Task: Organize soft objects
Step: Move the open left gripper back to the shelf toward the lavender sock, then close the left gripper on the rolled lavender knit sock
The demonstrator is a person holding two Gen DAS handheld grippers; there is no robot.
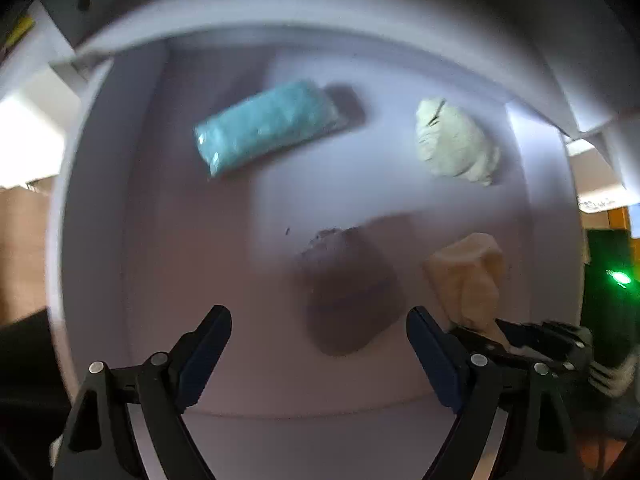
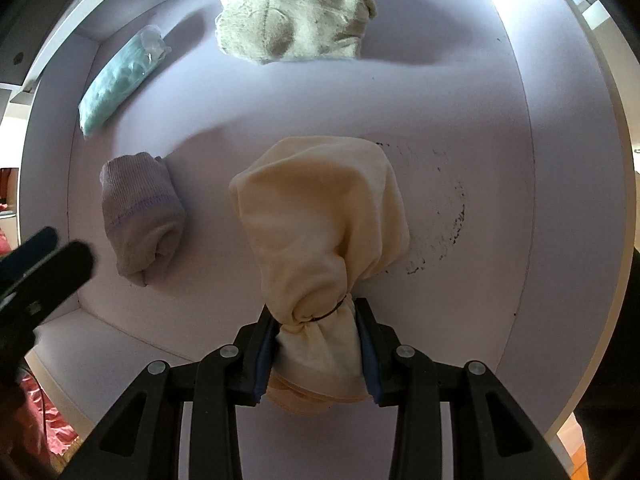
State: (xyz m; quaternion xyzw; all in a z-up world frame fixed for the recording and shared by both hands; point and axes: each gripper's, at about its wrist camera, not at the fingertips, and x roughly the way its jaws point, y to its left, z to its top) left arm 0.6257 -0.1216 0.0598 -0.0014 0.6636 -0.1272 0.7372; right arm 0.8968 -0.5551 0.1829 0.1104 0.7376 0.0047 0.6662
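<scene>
One cream cloth bundle (image 2: 320, 216), band-tied, wrinkled.

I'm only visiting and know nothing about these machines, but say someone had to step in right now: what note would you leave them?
Right gripper: shut on the cream cloth bundle, held over the white box floor; whether it touches is unclear.
Left gripper: open, empty, hovering over the box.
Lying in the box: a teal packet back left, a grey-green knit glove at the back, a lilac rolled sock on the left.
Done: three soft things are in the box.
Left: probably set the cream bundle down beside the sock and let go.
</scene>
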